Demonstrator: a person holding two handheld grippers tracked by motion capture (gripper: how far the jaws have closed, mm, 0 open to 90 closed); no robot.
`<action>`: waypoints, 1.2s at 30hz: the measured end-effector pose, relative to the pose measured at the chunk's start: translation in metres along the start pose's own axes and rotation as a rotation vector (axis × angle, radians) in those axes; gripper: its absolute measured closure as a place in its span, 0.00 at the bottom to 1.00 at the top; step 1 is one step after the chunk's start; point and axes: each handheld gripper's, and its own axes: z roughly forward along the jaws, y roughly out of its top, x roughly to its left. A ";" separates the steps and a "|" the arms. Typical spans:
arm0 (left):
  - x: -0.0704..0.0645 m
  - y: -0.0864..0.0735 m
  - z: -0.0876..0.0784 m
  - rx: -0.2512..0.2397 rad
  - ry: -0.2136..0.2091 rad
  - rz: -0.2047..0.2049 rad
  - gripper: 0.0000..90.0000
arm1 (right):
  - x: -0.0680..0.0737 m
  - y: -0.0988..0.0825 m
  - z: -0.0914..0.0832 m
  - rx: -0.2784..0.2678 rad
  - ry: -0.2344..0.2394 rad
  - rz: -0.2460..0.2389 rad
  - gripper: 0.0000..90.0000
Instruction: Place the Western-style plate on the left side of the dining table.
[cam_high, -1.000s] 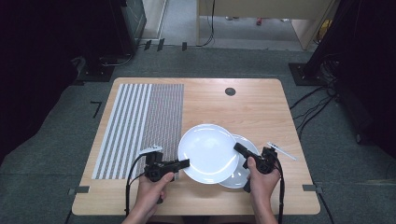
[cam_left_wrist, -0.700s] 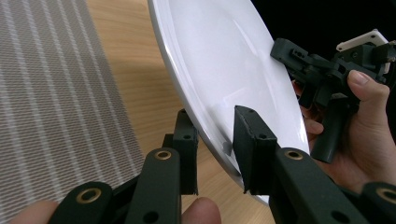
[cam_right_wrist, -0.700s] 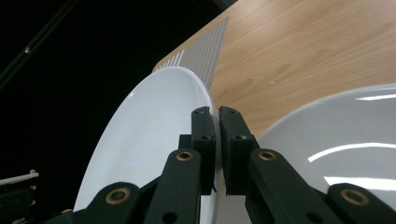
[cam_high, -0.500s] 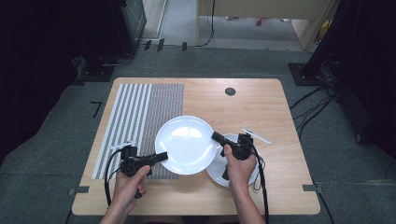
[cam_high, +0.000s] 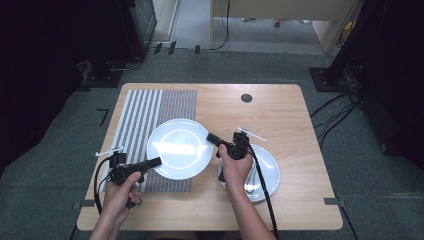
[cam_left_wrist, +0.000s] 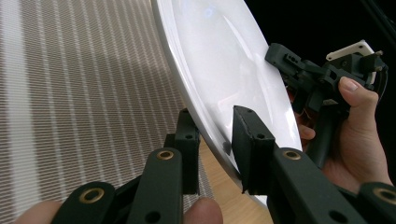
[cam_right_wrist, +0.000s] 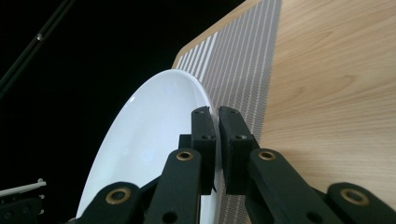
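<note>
A large white plate (cam_high: 180, 149) hangs over the right part of the striped placemat (cam_high: 150, 110), carried between both grippers. My left gripper (cam_high: 154, 162) is shut on its near-left rim; in the left gripper view the jaws (cam_left_wrist: 217, 140) clamp the plate's edge (cam_left_wrist: 224, 70) above the mat (cam_left_wrist: 84, 84). On the opposite rim my right gripper (cam_high: 212, 138) is shut as well. The right gripper view shows its jaws (cam_right_wrist: 215, 126) pinching the thin rim of the plate (cam_right_wrist: 149, 135). A hand holds each gripper.
A second white plate (cam_high: 267, 172) with cutlery (cam_high: 253, 182) on it lies on the wooden table (cam_high: 280, 115) at the right, partly under the right forearm. A small black round spot (cam_high: 246, 98) marks the table's far side. Dark floor surrounds the table.
Both grippers have carried the large plate to the left, from above the second plate to over the placemat. The second plate now lies uncovered.
</note>
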 end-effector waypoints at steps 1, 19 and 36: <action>0.003 0.001 -0.002 -0.002 0.003 -0.005 0.81 | 0.001 0.000 0.005 0.004 0.001 0.001 0.96; 0.058 0.011 -0.014 -0.042 0.062 -0.085 0.82 | 0.006 -0.005 0.090 0.070 -0.029 0.011 0.94; 0.096 0.045 -0.002 -0.012 0.102 -0.139 0.85 | -0.001 -0.011 0.139 0.051 -0.120 0.016 0.92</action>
